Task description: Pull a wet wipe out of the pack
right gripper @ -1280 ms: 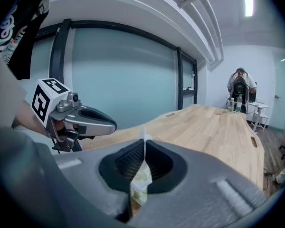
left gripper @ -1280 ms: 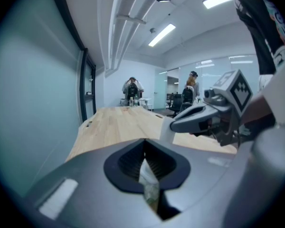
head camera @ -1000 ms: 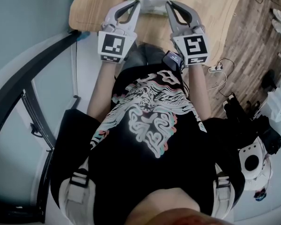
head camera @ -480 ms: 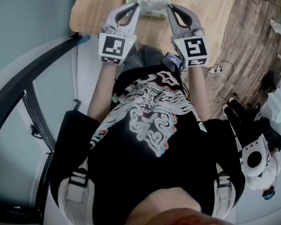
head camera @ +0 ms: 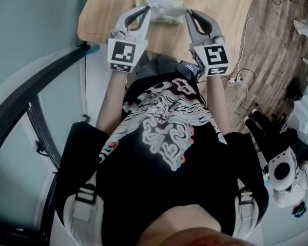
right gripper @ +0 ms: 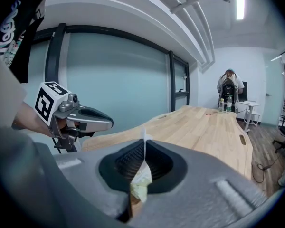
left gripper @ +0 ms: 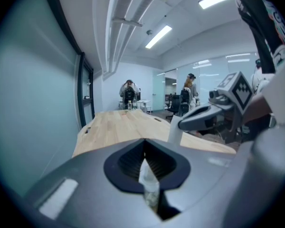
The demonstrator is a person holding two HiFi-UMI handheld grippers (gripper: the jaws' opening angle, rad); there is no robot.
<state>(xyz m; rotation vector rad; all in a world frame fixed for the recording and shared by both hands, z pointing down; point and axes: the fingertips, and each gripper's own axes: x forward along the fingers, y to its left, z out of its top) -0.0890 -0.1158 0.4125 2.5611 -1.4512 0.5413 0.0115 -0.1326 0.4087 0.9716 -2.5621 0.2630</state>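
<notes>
In the head view a pale green wet wipe pack [head camera: 163, 10] with white at its top hangs over the wooden table [head camera: 105, 12], between my two grippers. My left gripper [head camera: 147, 10] is shut on the pack's left end. My right gripper [head camera: 188, 14] is shut on its right end. In the left gripper view the jaws [left gripper: 145, 160] pinch a white and greenish fold. The right gripper view shows its jaws [right gripper: 143, 156] closed on pale green material [right gripper: 140, 183] with a thin white sliver above. I cannot tell whether any wipe has come out.
The long wooden table [right gripper: 213, 132] runs away ahead, with bottles at its far end. Glass walls stand on the left. Cables and a power strip [head camera: 236, 76] lie on the wood floor at the right, beside black equipment. People sit far off in the room.
Both grippers keep their hold on the pack. The right gripper has shifted slightly, and the pack sits a little further from the person's body.
</notes>
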